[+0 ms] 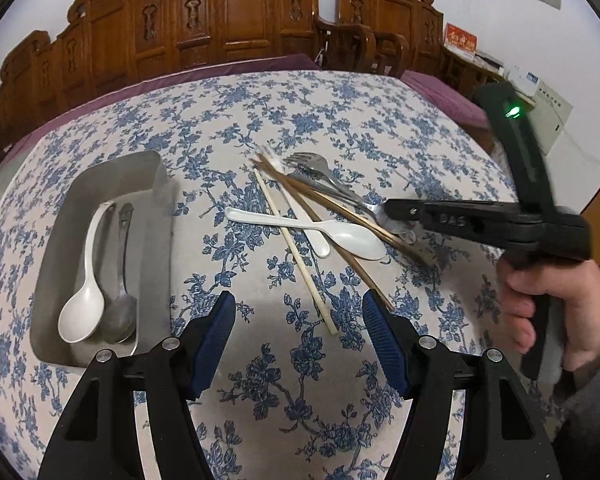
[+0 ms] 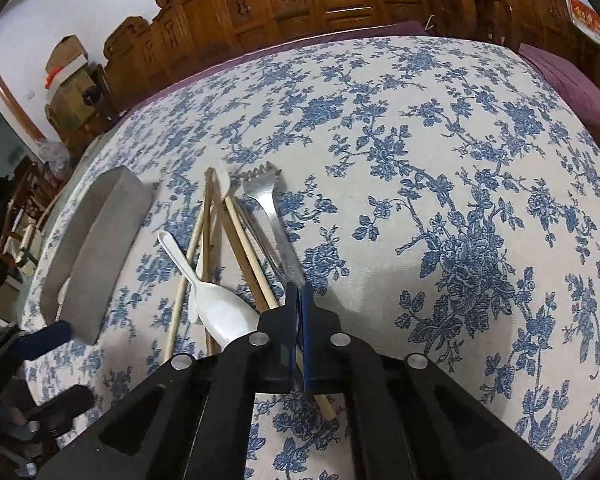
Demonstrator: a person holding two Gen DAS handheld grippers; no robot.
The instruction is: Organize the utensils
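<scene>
Soft indoor light, fisheye-bent edges

We find the counter (image 1: pixel 260 360) bare beneath the left tongs (image 1: pixel 299 316), whose jaws stand apart over open cloth. To their left the metal tray (image 1: pixel 156 216) walls off that side. Ahead, the crossed pile of utensils (image 1: pixel 320 216) blocks the middle, with the right tongs (image 1: pixel 396 216) reaching in from the right. Beyond the pile the cloth lies free
</scene>
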